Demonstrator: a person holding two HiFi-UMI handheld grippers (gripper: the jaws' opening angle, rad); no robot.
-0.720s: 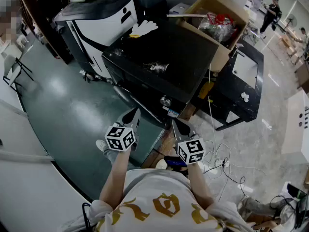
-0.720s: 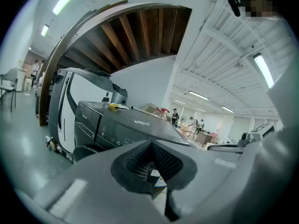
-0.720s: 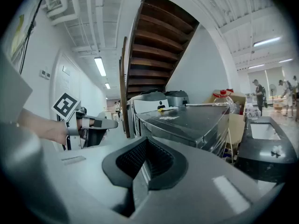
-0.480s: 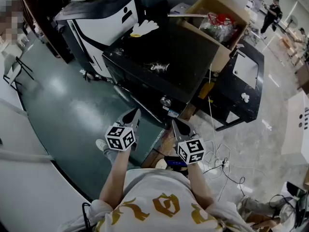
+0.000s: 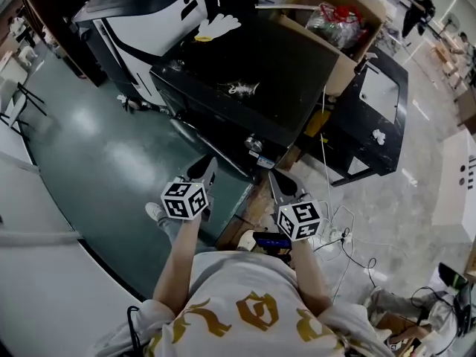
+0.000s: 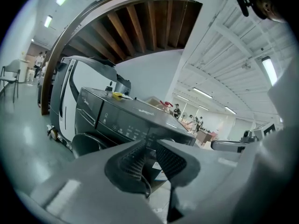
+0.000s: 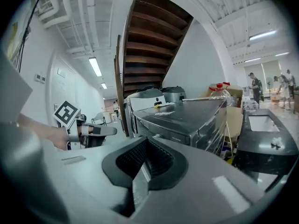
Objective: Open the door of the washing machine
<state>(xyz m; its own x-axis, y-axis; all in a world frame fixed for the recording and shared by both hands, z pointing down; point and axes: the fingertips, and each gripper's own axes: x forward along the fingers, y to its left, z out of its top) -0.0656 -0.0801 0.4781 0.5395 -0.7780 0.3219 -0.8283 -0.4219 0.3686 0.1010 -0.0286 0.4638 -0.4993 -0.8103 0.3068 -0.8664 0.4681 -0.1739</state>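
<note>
The black washing machine [image 5: 253,73] stands ahead of me, and its control panel [image 6: 121,120] faces down-left in the head view. Its round dark door [image 6: 86,143] sits low on the front, closed as far as I can tell. My left gripper [image 5: 204,171] is shut and empty, its tips [image 6: 152,141] a short way from the front panel without touching it. Level with it near the machine's right front corner, my right gripper [image 5: 271,181] is also shut and empty [image 7: 147,141]. The left gripper [image 7: 100,130] shows in the right gripper view.
A white-and-black machine [image 5: 156,21] stands left of the washer. An open cardboard box [image 5: 335,21] and a glove [image 5: 216,27] are on and behind its top. A black sink table [image 5: 379,103] is at the right. Cables and a power strip [image 5: 338,236] lie on the floor.
The head view has shifted a little toward the machine. Both grippers have risen slightly in the picture, the right one drifting right. Both stay shut.
</note>
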